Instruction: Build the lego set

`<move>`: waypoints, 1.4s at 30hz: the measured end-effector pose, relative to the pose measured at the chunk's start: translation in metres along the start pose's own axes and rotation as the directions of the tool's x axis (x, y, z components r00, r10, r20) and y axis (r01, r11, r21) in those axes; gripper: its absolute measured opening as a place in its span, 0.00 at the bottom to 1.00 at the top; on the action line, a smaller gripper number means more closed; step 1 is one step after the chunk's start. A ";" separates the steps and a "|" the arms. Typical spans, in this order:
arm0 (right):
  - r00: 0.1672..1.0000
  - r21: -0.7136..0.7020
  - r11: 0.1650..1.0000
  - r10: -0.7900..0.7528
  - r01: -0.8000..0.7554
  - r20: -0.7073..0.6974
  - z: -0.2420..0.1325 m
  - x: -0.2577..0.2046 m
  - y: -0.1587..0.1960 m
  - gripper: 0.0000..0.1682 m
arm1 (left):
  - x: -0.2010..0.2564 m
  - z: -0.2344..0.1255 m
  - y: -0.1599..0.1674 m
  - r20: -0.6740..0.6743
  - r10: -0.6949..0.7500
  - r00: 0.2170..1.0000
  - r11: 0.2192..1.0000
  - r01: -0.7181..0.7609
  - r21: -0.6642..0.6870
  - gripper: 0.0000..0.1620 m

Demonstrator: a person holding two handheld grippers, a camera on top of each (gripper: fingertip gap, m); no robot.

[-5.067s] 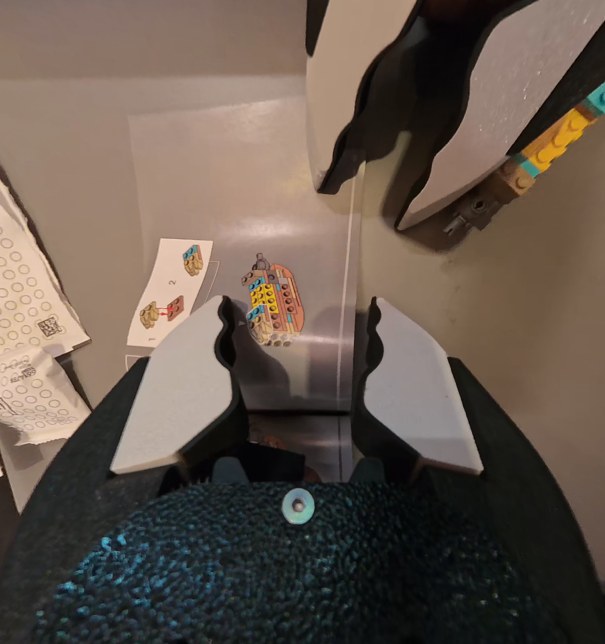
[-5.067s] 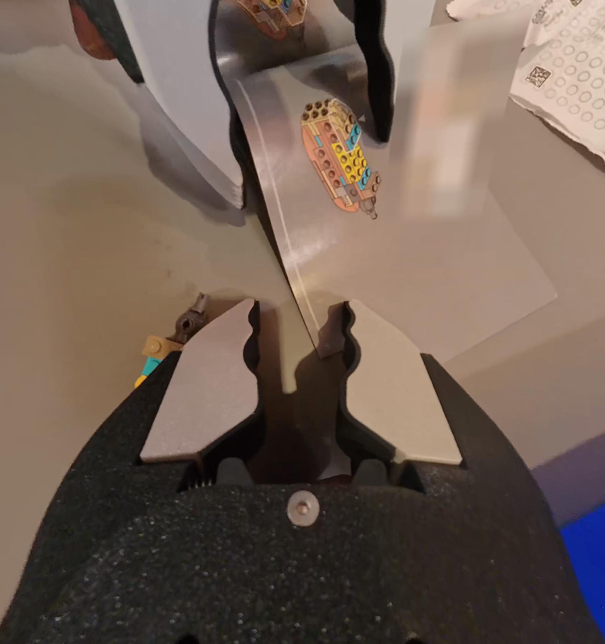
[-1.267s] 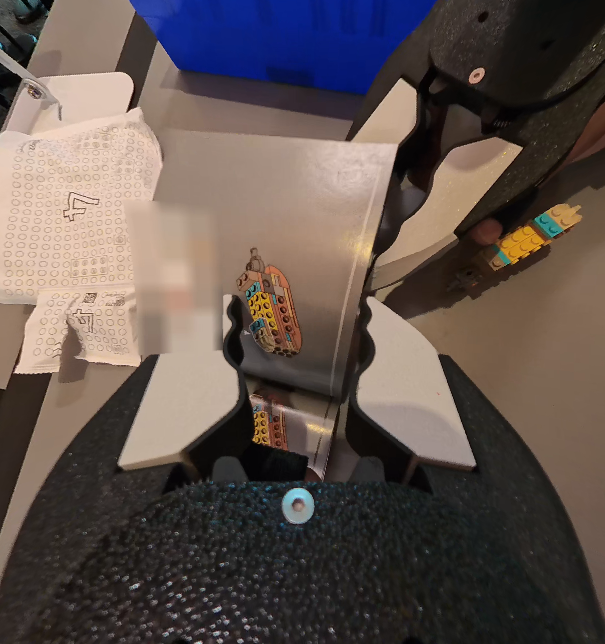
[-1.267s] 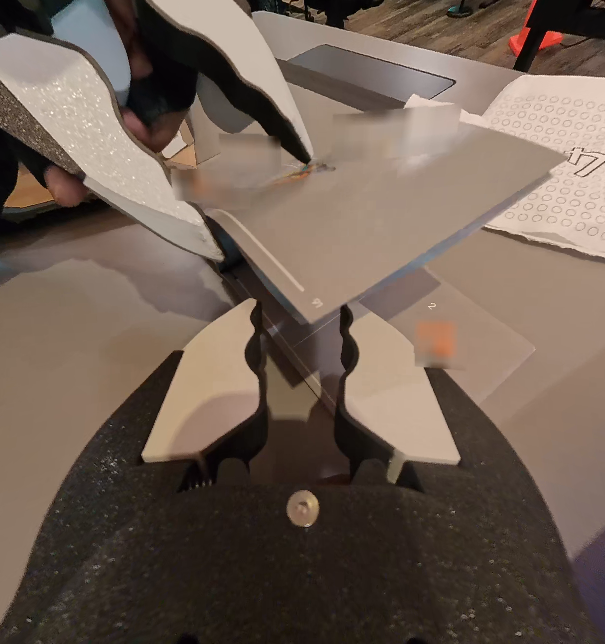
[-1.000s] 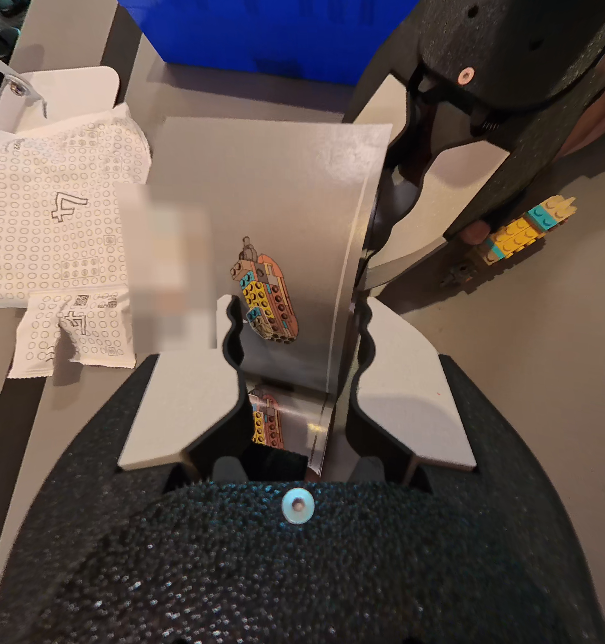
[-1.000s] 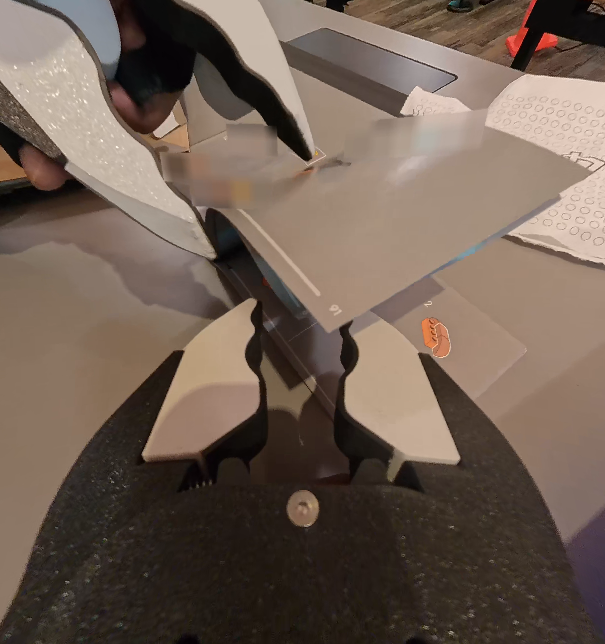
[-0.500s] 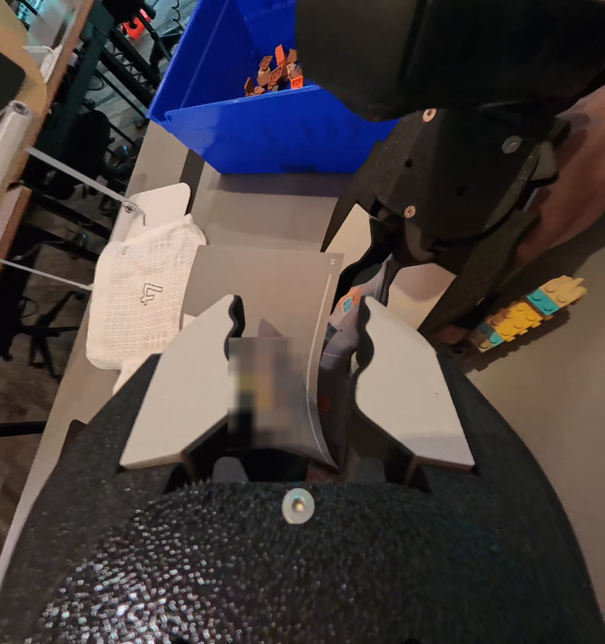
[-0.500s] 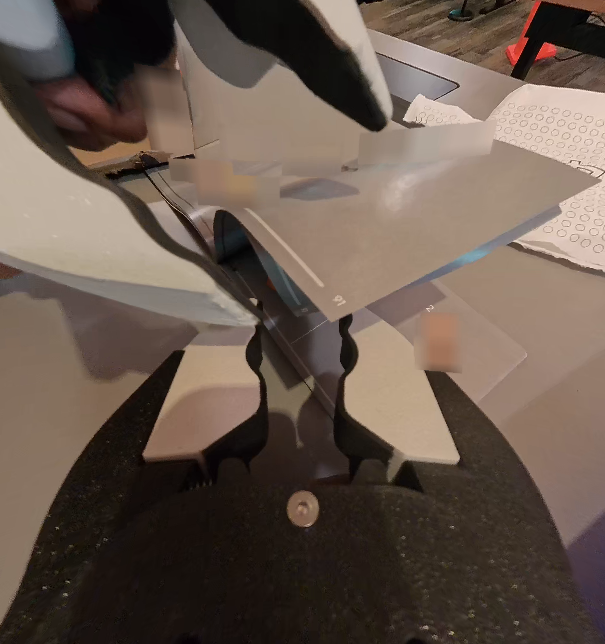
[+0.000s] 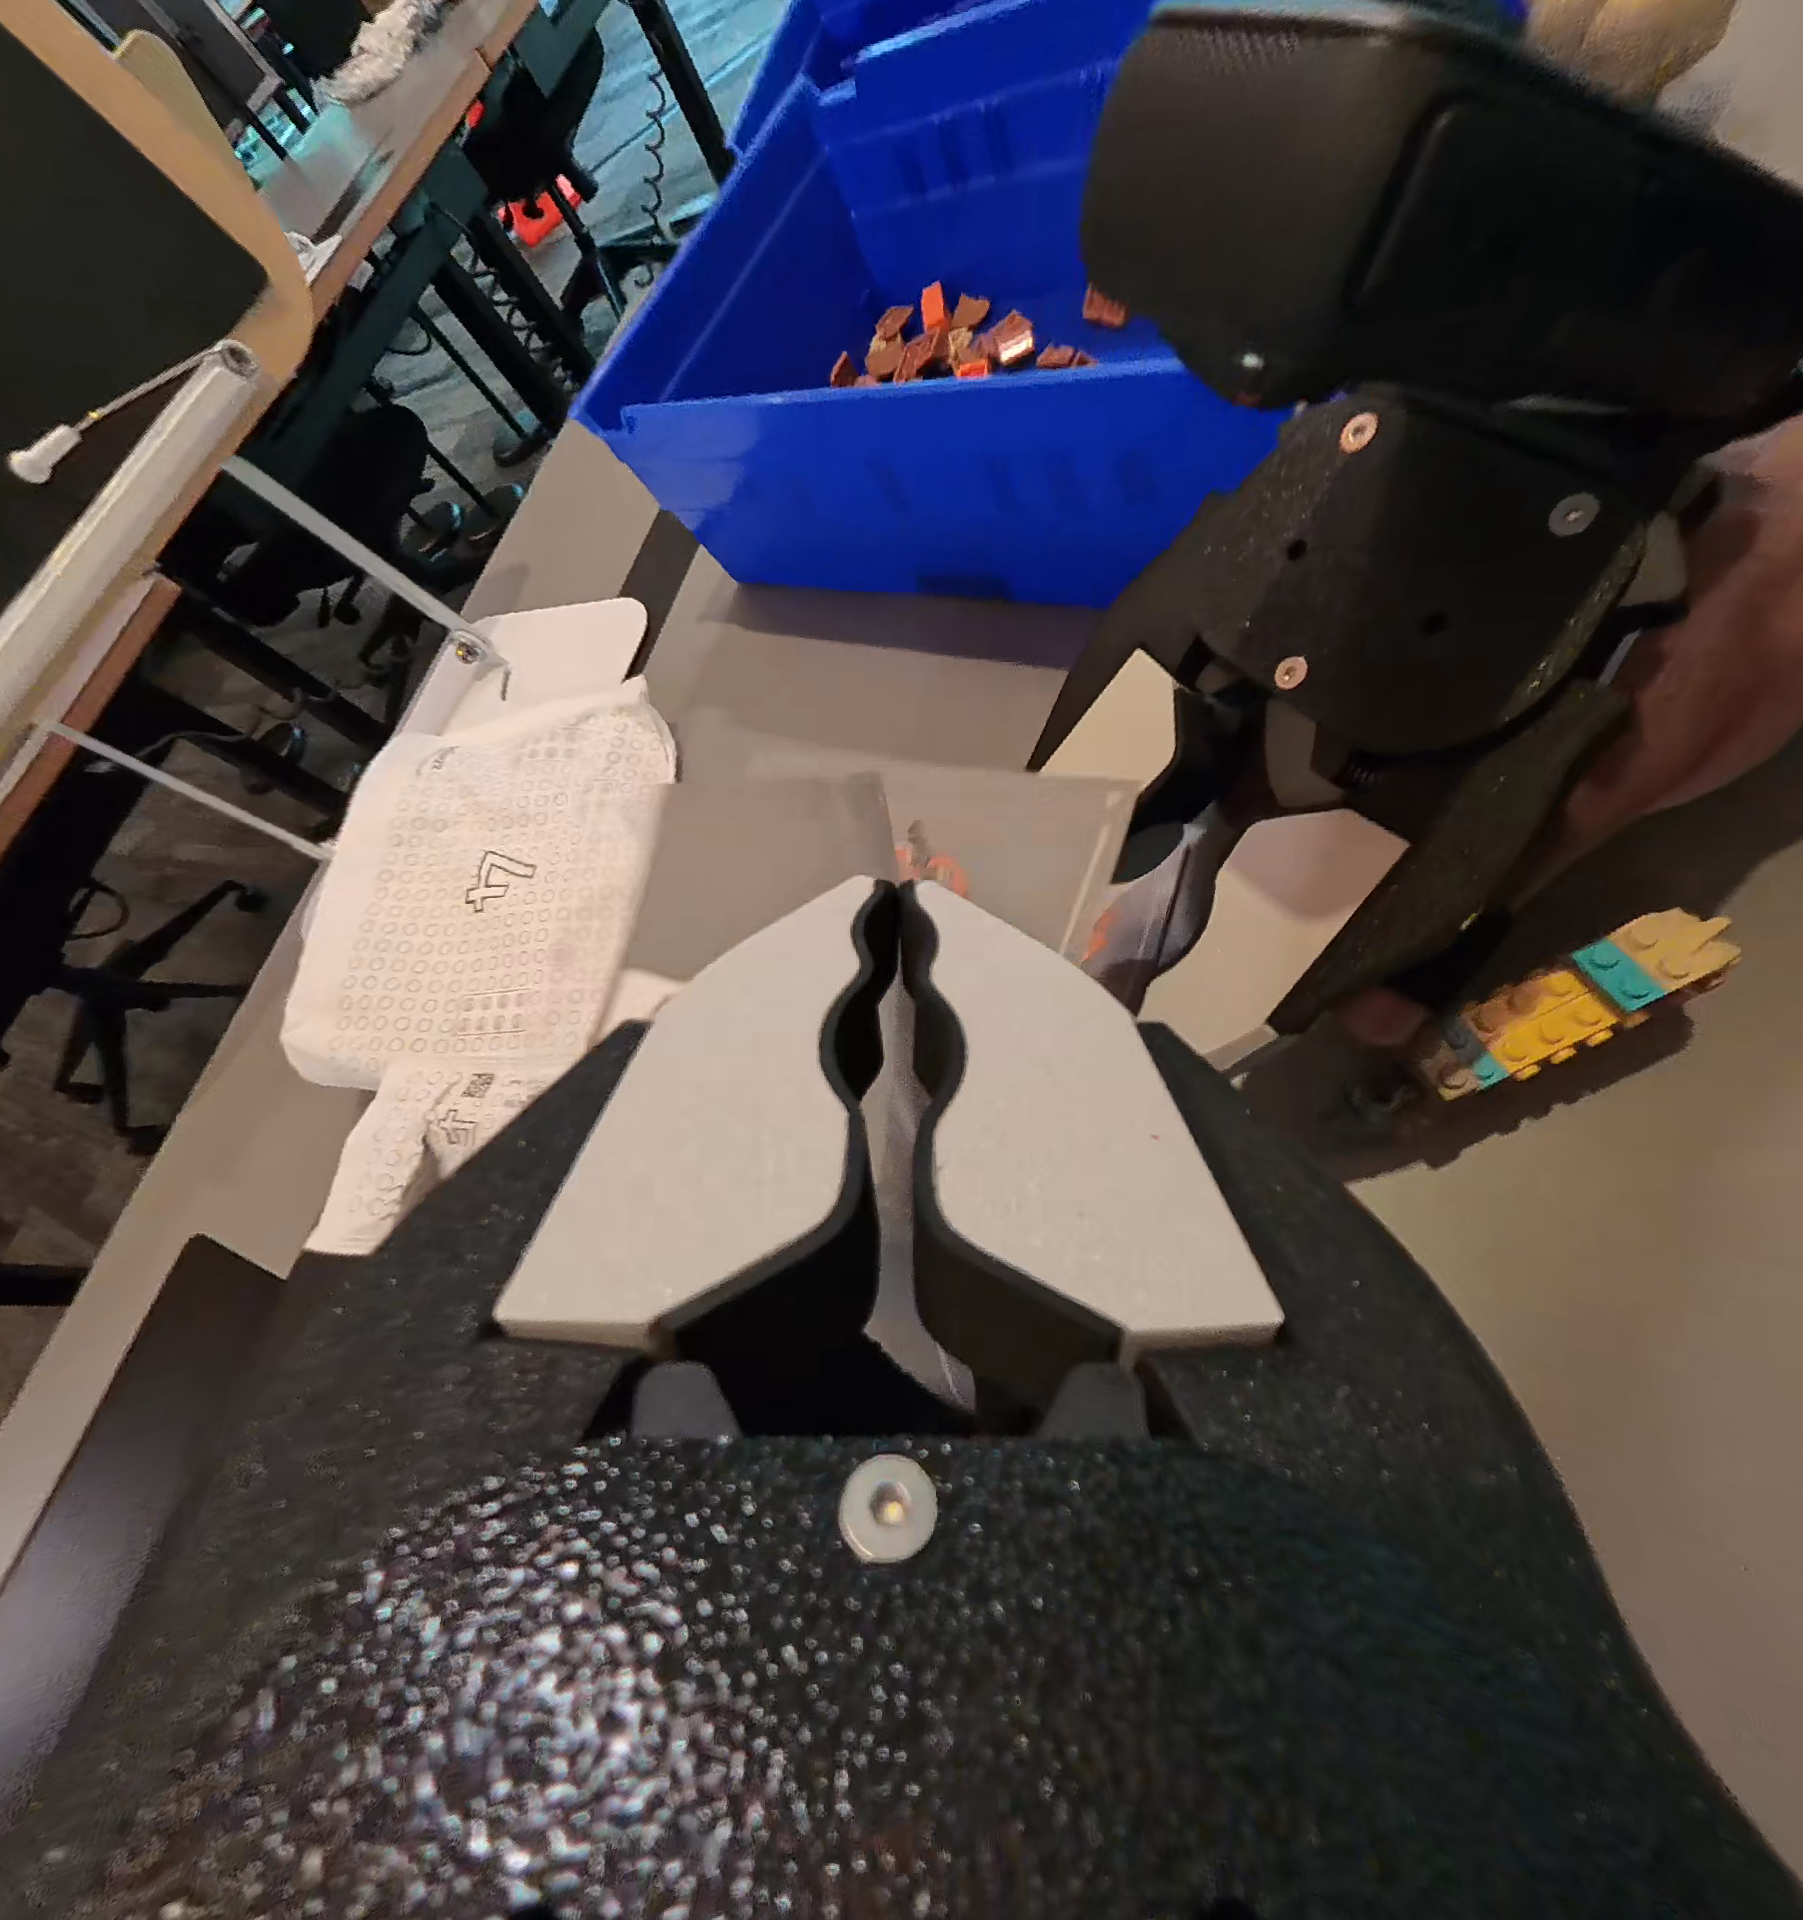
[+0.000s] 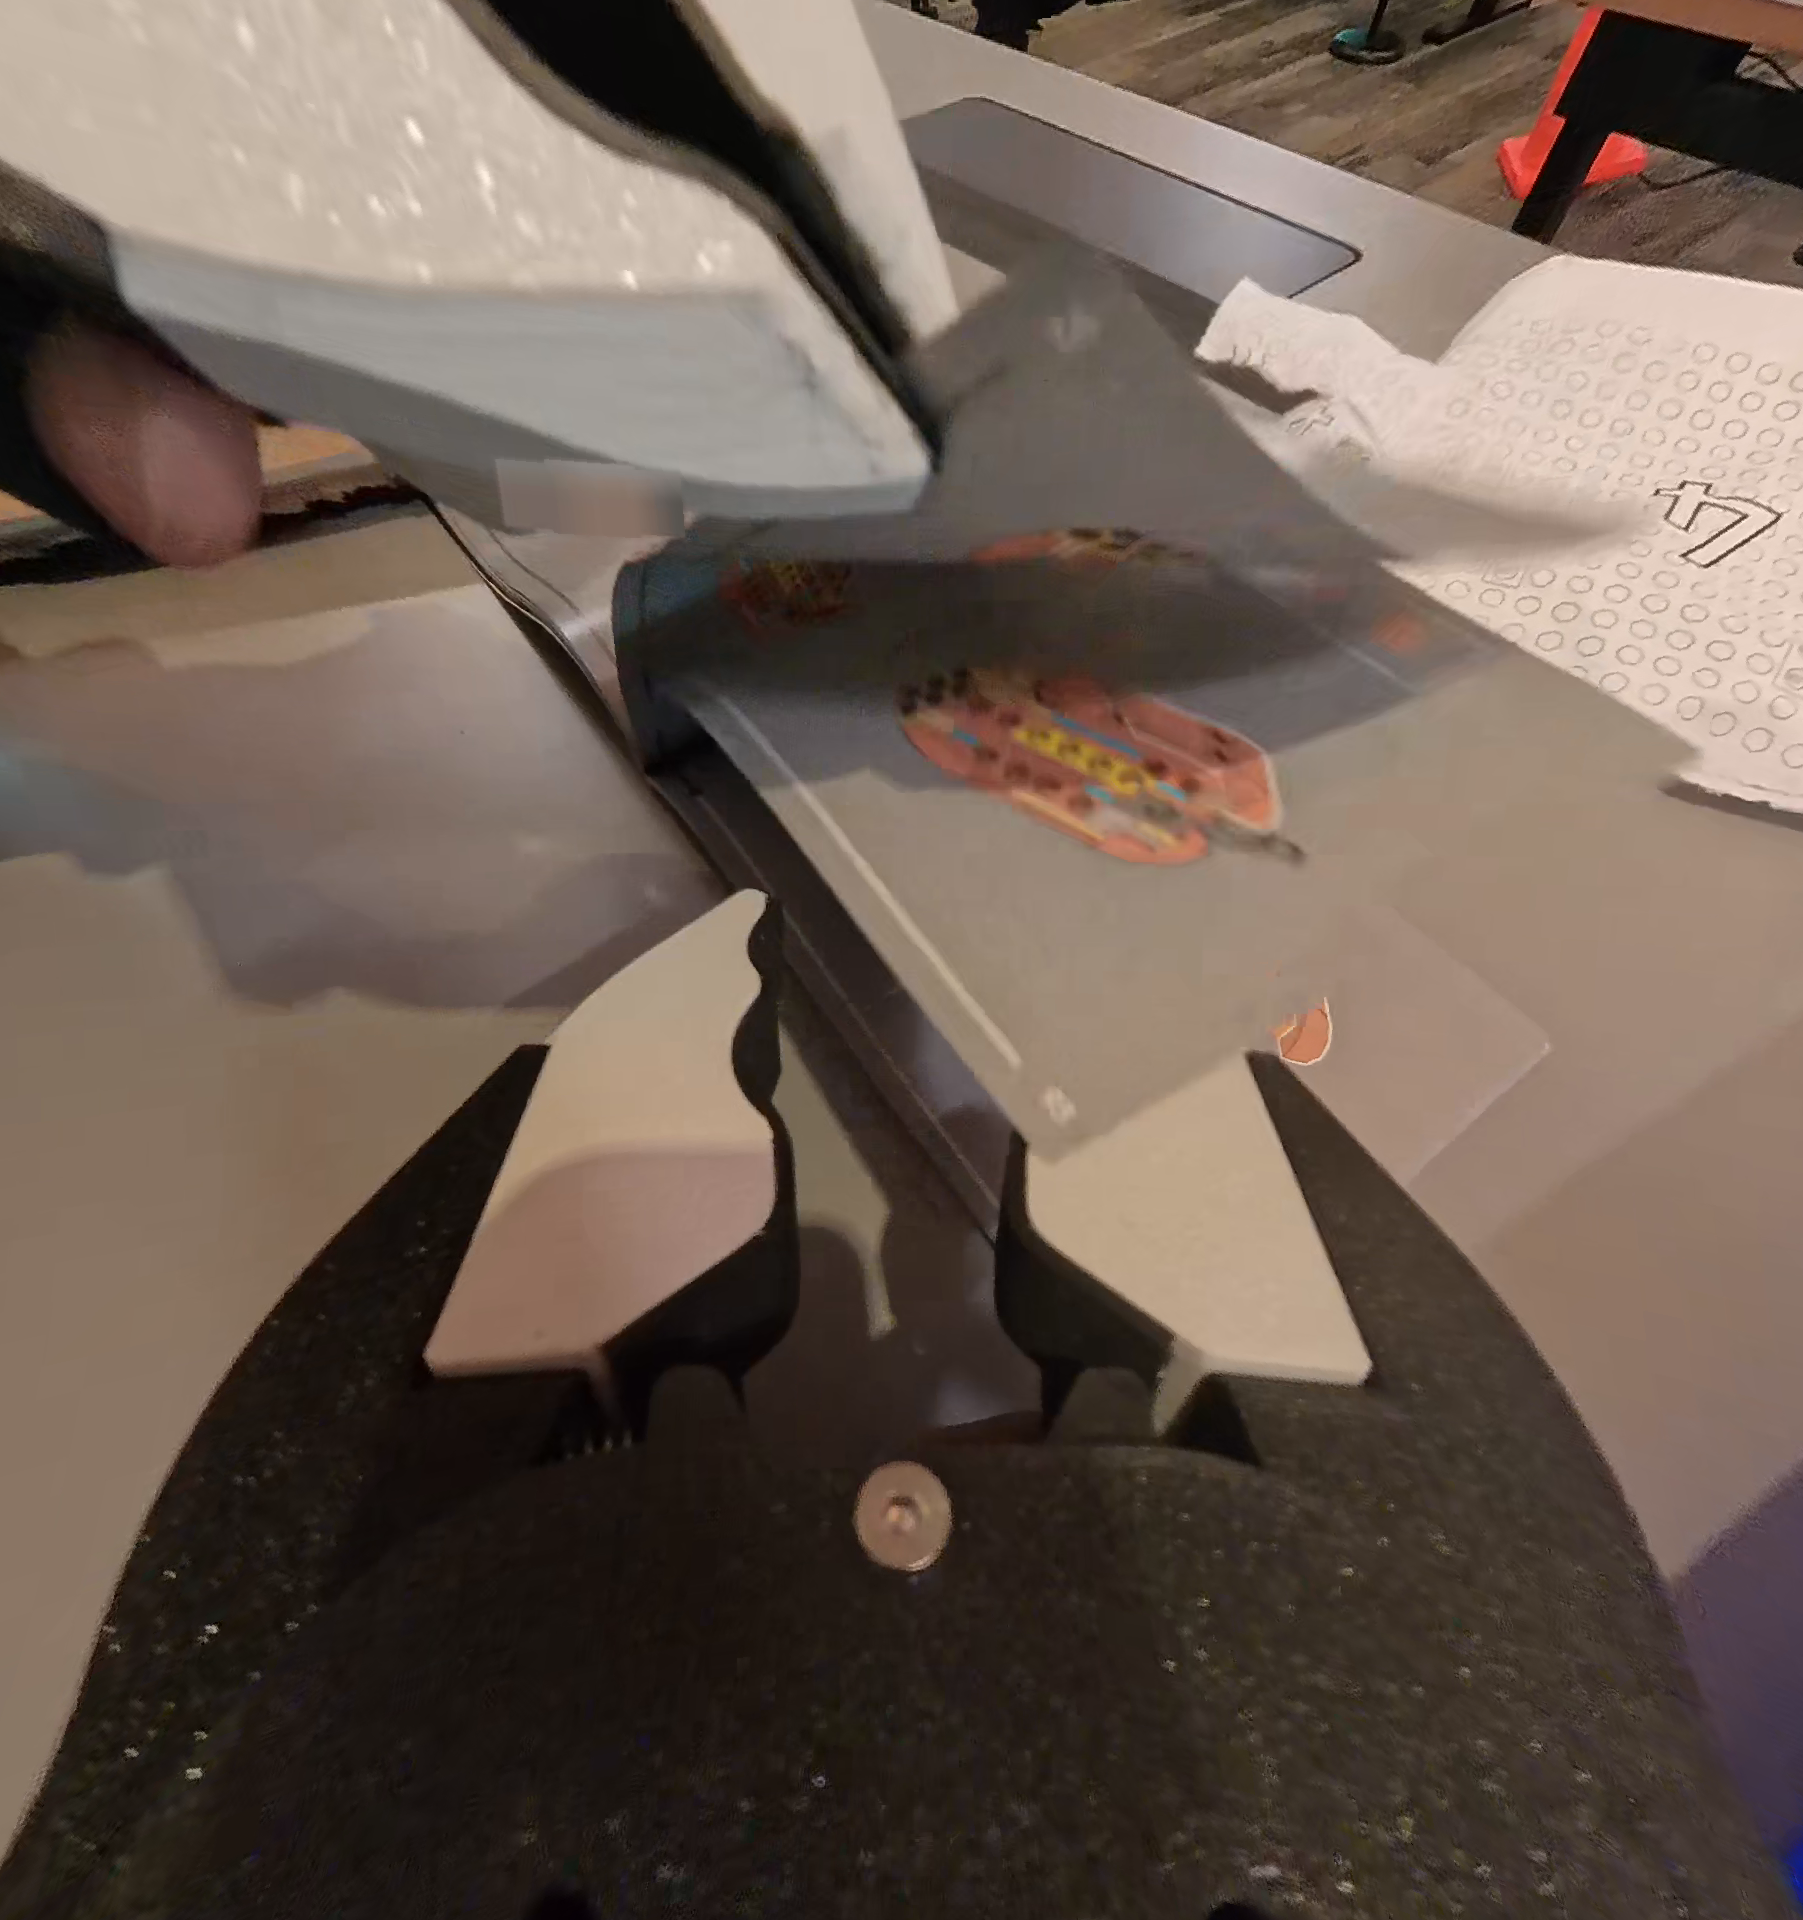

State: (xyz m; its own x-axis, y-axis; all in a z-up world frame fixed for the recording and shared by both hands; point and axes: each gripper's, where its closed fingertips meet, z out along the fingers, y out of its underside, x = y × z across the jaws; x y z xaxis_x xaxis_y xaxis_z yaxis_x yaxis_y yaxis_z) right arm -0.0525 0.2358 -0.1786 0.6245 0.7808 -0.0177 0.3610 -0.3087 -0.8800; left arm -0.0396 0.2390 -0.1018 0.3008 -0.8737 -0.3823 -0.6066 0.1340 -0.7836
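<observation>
My left gripper [image 9: 897, 904] is shut on a grey page of the instruction booklet [image 9: 762, 842]; the sheet runs back between its fingers. In the right wrist view it [image 10: 918, 457] holds that page [image 10: 1136, 436] lifted and curved over the open booklet [image 10: 980, 935], which shows a picture of the model. My right gripper [image 10: 897, 997] is open and empty, low over the booklet's spine; it also shows in the left wrist view [image 9: 1167, 894]. A partly built yellow, teal and tan lego model [image 9: 1572, 997] lies on the table behind the right gripper.
A blue bin [image 9: 928, 499] holding brown and orange bricks [image 9: 959, 348] stands at the back of the grey table [image 9: 1603, 1351]. White printed paper bags [image 9: 481, 883] lie left of the booklet, also in the right wrist view [image 10: 1603, 520]. The table edge runs along the left.
My left gripper has gone from open around the upright page to shut on it, and has risen and tilted up, drawing the page over. The right gripper has stayed open over the booklet.
</observation>
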 end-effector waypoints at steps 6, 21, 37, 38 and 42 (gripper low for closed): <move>0.997 -0.040 0.999 -0.039 0.036 -0.069 -0.011 0.008 0.009 0.25 | -0.017 -0.021 -0.007 0.044 -0.158 0.986 0.978 0.150 0.145 0.00; 0.970 -0.068 0.975 -0.217 0.210 -0.113 -0.033 -0.008 0.004 0.25 | -0.057 -0.132 0.107 0.497 -0.356 0.791 0.933 0.335 0.134 0.03; 0.967 -0.084 0.974 -0.222 0.213 -0.126 -0.017 -0.008 -0.003 0.24 | -0.028 -0.153 0.169 0.482 -0.332 0.810 0.906 0.416 -0.075 0.19; 0.966 -0.081 0.974 -0.221 0.212 -0.133 -0.018 -0.006 -0.004 0.24 | -0.022 -0.147 0.170 0.458 -0.318 0.830 0.908 0.406 -0.105 0.19; 0.967 -0.076 0.977 -0.209 0.200 -0.147 -0.020 0.001 -0.004 0.24 | -0.014 -0.128 0.180 0.464 -0.213 0.860 0.910 0.347 -0.227 0.20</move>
State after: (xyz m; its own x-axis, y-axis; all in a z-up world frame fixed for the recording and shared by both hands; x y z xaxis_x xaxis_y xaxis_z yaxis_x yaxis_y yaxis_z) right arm -0.0393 0.2268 -0.1654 0.6300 0.7395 0.2370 0.5302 -0.1867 -0.8271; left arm -0.2470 0.2156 -0.1750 0.7291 -0.5628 -0.3893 -0.6144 -0.2877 -0.7347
